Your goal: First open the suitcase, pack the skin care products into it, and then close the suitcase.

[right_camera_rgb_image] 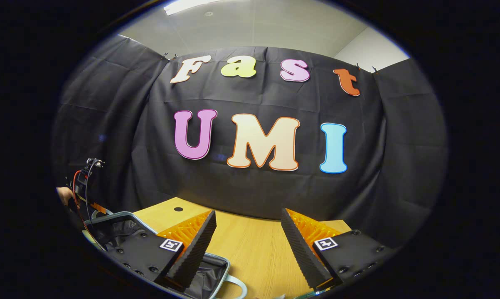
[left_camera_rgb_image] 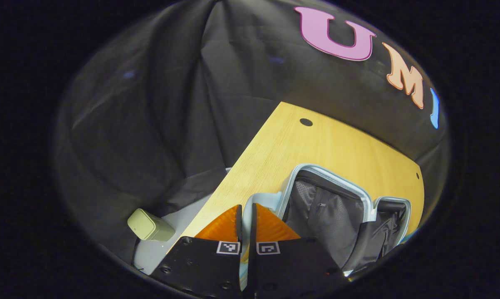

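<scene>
The suitcase [left_camera_rgb_image: 337,207] lies open on the wooden tabletop [left_camera_rgb_image: 316,145], its pale rounded shell rim framing a dark fabric lining with a mesh pocket. In the left gripper view the left claw [left_camera_rgb_image: 246,220] has its ribbed wedge-shaped fingers nearly together, clamped on what looks like the pale edge of the suitcase lid; how firmly it holds cannot be told. A small pale-green box-shaped container [left_camera_rgb_image: 148,225], probably one of the skin care products, sits off the tabletop's edge on a light surface, well apart from the suitcase. In the right gripper view the right claw [right_camera_rgb_image: 247,236] hangs wide apart and empty above the tabletop, near the suitcase corner. Risks, as judged: the smooth hard rim may slip from the narrow pinch and the lid fall shut; the container's smooth rounded faces may slide between ribbed pads.
</scene>
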`<action>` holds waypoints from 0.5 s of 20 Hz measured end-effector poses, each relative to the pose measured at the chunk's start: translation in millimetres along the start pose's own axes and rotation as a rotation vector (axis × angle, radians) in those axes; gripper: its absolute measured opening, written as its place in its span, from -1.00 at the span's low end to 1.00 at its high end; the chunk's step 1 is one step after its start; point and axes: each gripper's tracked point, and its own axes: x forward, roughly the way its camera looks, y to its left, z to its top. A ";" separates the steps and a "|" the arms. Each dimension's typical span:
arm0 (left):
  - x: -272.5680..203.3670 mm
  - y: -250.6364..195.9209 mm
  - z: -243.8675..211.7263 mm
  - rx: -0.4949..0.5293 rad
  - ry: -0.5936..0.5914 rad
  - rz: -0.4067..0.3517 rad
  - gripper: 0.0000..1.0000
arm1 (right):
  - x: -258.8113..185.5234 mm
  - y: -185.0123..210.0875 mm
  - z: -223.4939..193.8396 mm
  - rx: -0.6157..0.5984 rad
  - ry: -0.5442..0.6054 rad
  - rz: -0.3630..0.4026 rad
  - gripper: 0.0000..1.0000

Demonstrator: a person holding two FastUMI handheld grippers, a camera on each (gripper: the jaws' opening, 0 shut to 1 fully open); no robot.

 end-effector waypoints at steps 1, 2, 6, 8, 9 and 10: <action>5.5 3.2 -3.7 -0.009 0.000 0.004 -1.00 | -0.9 -1.5 -1.9 0.000 0.004 -0.003 0.97; 9.3 6.1 -6.9 -0.025 -0.001 0.009 -1.00 | -0.9 -4.3 -3.0 -0.002 0.007 -0.007 0.97; 21.1 23.9 -23.1 -0.064 0.013 0.112 -0.67 | -5.0 -14.8 -1.8 -0.002 0.009 -0.020 0.97; 16.2 27.9 -18.3 -0.073 -0.029 0.139 -0.27 | -8.2 -22.7 1.0 -0.004 -0.001 -0.027 1.00; 11.0 25.5 -11.0 -0.080 -0.072 0.143 -0.19 | -10.6 -28.4 2.4 -0.006 -0.012 -0.034 0.97; 0.1 22.3 0.6 -0.084 -0.131 0.155 0.18 | -11.8 -34.1 4.5 -0.003 -0.022 -0.038 1.00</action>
